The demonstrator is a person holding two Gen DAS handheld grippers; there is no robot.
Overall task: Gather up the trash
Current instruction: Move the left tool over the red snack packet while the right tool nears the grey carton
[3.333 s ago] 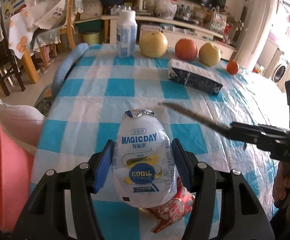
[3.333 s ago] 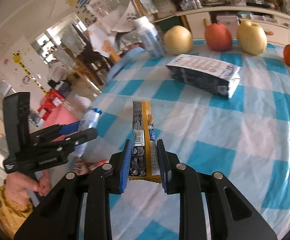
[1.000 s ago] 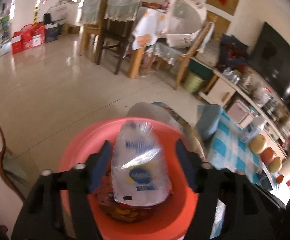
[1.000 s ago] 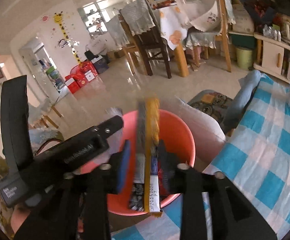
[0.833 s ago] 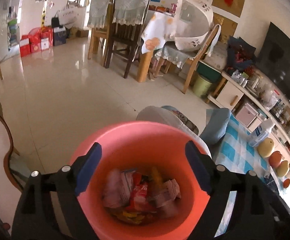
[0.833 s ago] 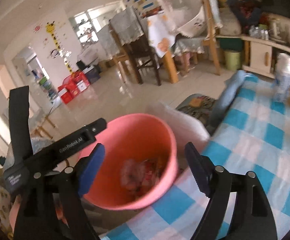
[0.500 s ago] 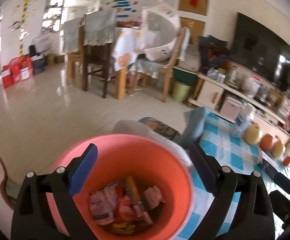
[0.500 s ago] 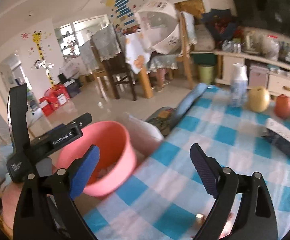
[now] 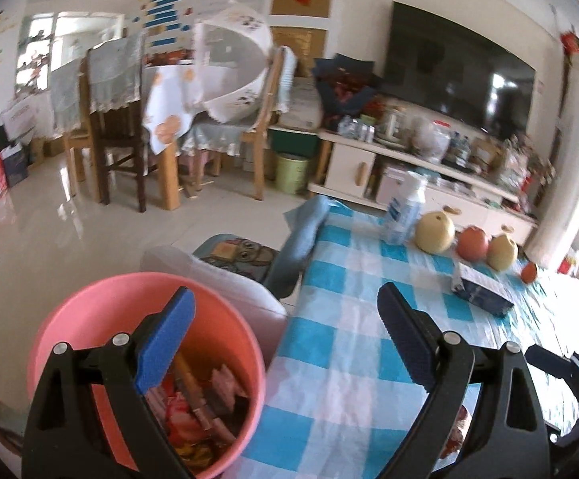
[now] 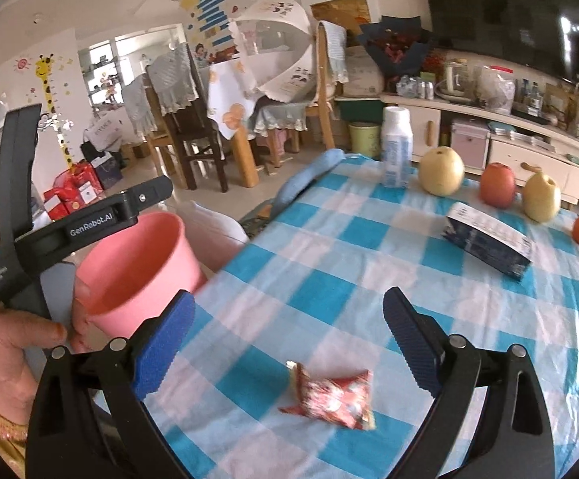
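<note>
The left gripper (image 9: 285, 335) has its blue-padded fingers spread wide with nothing between them; its jaws have just been opening. It hangs over the edge where a pink bin (image 9: 90, 303) stands beside the surface (image 9: 349, 279), which is covered with a blue and white checked cloth. Inside the bin lie wrappers (image 9: 197, 407) in a loose heap, red and yellow among them.

The right gripper (image 10: 289, 339) is likewise spread wide and empty, its jaws also just opened. Below and between its fingers a crumpled red wrapper (image 10: 333, 399) lies on the checked cloth, touched by neither pad. Farther back on the surface are a dark blue carton (image 10: 489, 239) lying on its side, a white bottle (image 10: 396, 145) standing upright, and a row of fruit (image 10: 497, 183)
</note>
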